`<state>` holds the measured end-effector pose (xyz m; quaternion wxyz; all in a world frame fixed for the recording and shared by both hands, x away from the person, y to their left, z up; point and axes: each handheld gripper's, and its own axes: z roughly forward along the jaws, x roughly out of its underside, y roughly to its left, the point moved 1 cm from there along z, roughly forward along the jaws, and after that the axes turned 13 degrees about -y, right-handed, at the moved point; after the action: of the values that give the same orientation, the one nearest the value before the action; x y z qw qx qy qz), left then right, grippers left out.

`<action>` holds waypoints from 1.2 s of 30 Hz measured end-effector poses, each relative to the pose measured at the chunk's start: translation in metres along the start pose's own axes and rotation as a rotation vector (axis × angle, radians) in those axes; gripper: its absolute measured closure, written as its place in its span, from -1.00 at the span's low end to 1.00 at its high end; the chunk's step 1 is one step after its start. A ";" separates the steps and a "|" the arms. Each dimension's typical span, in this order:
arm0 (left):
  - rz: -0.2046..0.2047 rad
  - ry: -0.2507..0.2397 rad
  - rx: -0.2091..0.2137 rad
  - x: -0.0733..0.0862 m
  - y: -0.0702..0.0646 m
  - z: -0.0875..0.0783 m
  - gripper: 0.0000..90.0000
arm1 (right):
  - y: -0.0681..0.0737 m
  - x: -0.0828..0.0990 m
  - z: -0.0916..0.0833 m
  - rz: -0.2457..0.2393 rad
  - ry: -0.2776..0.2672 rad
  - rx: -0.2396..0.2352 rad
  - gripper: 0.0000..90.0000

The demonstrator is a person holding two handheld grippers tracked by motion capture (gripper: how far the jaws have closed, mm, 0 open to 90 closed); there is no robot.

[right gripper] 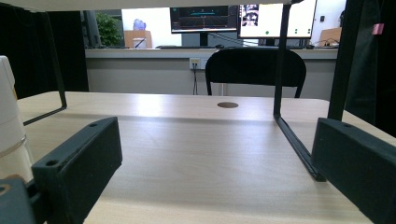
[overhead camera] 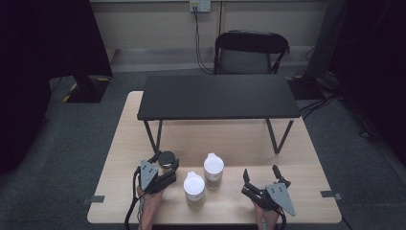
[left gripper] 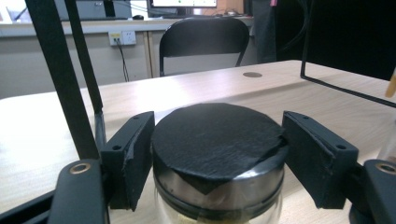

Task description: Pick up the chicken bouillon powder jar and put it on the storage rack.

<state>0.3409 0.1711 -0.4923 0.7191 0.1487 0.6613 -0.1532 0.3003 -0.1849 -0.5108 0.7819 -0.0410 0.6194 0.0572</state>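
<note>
The left tongs [overhead camera: 167,168] are clamped around a jar with a black lid [left gripper: 217,140]: in the left gripper view both black pads sit against the sides of the lid, one on each side, with the dark metal band and the clear glass showing just beneath. That jar [overhead camera: 166,160] stands upright on the desk [overhead camera: 119,158] near its front left part, just ahead of the person's left hand [overhead camera: 152,199], which comes in from the bottom edge.

The right tongs [overhead camera: 261,176] are released, their jaws spread wide with bare desk between them; in the right gripper view [right gripper: 212,163] nothing lies between the two pads. They hover low over the front right part of the desk, well apart from the jar.

Between the two tongs stand two jars with white lids, both upright. The nearer one [overhead camera: 194,188] is just to the right of the left tongs; the farther one [overhead camera: 213,169] stands just behind and to the right of it.

Farther back, a low black shelf [overhead camera: 218,96] on thin metal legs stands on the desk. Behind the desk a black folding chair [overhead camera: 250,52] faces it, with a wall socket [overhead camera: 199,5] above.
</note>
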 end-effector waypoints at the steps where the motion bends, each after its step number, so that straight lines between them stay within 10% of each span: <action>1: 0.004 -0.001 0.002 0.000 0.000 0.000 -0.37 | 0.000 0.000 0.000 -0.002 0.000 0.000 -0.98; 36: -0.015 -0.007 -0.028 -0.003 0.003 -0.001 -0.22 | 0.001 0.000 0.000 -0.007 -0.003 0.003 -1.00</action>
<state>0.3415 0.1742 -0.4892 0.7223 0.1332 0.6619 -0.1498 0.2999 -0.1844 -0.5109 0.7830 -0.0419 0.6183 0.0538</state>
